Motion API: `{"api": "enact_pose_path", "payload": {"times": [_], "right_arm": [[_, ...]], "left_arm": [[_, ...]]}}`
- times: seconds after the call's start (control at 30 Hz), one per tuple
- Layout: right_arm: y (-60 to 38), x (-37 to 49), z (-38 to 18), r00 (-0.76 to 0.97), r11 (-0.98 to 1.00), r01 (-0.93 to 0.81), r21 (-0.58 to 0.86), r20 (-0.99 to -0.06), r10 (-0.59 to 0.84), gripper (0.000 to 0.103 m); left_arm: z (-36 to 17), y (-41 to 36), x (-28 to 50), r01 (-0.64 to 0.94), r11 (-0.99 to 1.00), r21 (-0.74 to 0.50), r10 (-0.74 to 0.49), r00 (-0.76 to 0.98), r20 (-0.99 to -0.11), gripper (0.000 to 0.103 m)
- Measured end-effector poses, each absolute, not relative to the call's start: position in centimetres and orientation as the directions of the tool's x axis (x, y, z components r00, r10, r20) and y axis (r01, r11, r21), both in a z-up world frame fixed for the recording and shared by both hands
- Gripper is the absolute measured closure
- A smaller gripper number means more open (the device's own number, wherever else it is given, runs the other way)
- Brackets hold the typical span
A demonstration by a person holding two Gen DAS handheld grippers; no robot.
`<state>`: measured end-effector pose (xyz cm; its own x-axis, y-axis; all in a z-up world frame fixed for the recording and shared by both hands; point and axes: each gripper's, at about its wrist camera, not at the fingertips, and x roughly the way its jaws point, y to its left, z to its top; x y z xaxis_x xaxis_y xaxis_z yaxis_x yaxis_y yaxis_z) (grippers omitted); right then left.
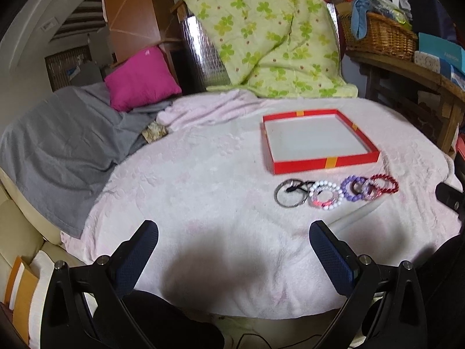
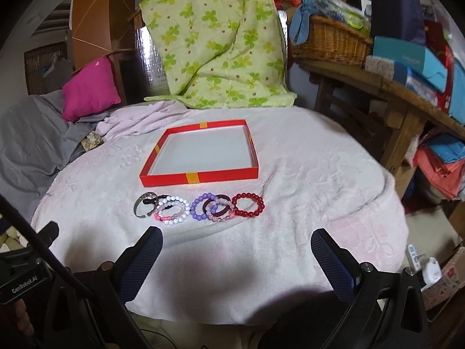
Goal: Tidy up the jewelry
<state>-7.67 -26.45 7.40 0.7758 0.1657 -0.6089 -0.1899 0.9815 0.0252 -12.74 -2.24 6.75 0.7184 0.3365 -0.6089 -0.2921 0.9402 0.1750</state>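
Observation:
A shallow red box [image 1: 325,164] [image 2: 200,178] with a white inside lies empty on the pale pink blanket [image 1: 203,203]. In front of it lies a row of bracelets: a dark metal bangle [image 1: 286,193] [image 2: 143,206], a white bead bracelet [image 1: 334,202] [image 2: 178,221], a purple bead bracelet [image 1: 347,190] [image 2: 195,205], a pale pink bead bracelet [image 2: 221,218] and a dark red bead bracelet [image 1: 388,186] [image 2: 248,205]. My left gripper [image 1: 234,232] is open, near and left of the row. My right gripper [image 2: 237,241] is open, just short of the row.
A grey blanket [image 1: 58,145] and a pink pillow [image 1: 142,78] lie at the left. A green flowered quilt [image 1: 267,35] hangs behind. A wooden table [image 2: 392,87] with a wicker basket [image 2: 331,40] and boxes stands at the right.

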Motion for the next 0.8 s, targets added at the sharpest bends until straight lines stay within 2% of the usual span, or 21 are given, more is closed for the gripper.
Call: {"api": "enact_pose_path", "payload": {"times": [0.27,0.5,0.67,0.8], "right_arm": [[-29.5,-0.7,3.1,0.626,0.955,-0.215,0.207,-0.721,0.297,0.001],[-29.0,3.0,0.0,0.492,0.915,-0.218,0.340,-0.771,0.404,0.023],[-25.5,5.0,-1.9,0.412,0.888,-0.267,0.374,-0.789,0.456,0.024],[-24.3,6.8,-3.5,0.381,0.897,-0.240,0.371,-0.814,0.439,0.032]], "left_arm": [[2.2,-0.6,-8.4,-0.158,0.984,0.085,0.170,0.670,-0.723,0.000],[0.1,0.5,-4.5,-0.051,0.998,0.037,0.062,0.671,-0.739,0.000],[-0.5,1.5,-2.0,-0.026,1.000,0.009,0.024,0.671,-0.741,0.000],[-0.5,1.8,-0.8,0.012,0.999,-0.040,-0.038,0.679,-0.733,0.000]]}}
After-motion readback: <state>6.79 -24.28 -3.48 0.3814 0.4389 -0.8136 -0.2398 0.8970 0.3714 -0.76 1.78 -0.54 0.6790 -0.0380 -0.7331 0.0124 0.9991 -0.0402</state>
